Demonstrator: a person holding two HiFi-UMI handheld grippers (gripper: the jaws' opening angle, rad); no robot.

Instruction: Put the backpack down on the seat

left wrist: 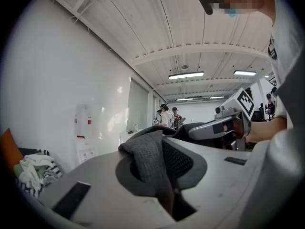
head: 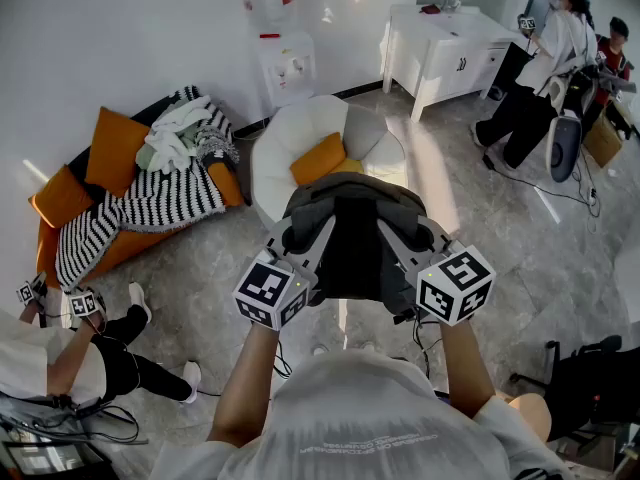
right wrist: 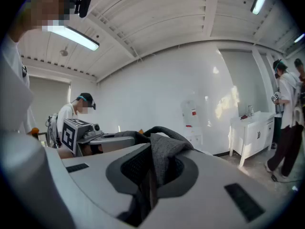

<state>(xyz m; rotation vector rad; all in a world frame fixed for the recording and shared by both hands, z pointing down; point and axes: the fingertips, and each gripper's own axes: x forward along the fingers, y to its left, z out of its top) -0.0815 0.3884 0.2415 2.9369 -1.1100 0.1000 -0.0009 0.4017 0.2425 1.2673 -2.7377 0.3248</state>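
We see a bright, daylit room: sun patches glare on the floor [head: 432,173] and the white wall [right wrist: 228,104], and ceiling lights [left wrist: 186,75] glow overhead. The backpack [head: 352,238] reads dark, with little detail. Both gripper views bend strongly and go black at the corners.

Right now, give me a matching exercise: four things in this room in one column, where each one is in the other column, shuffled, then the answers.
1 backpack
2 striped blanket
3 white cabinet
4 water dispenser

A draped on the orange sofa
B by the wall behind the white chair
C clamped by the left gripper and right gripper
D far right, beside a person in white

Pairs: 1-C, 2-A, 3-D, 4-B
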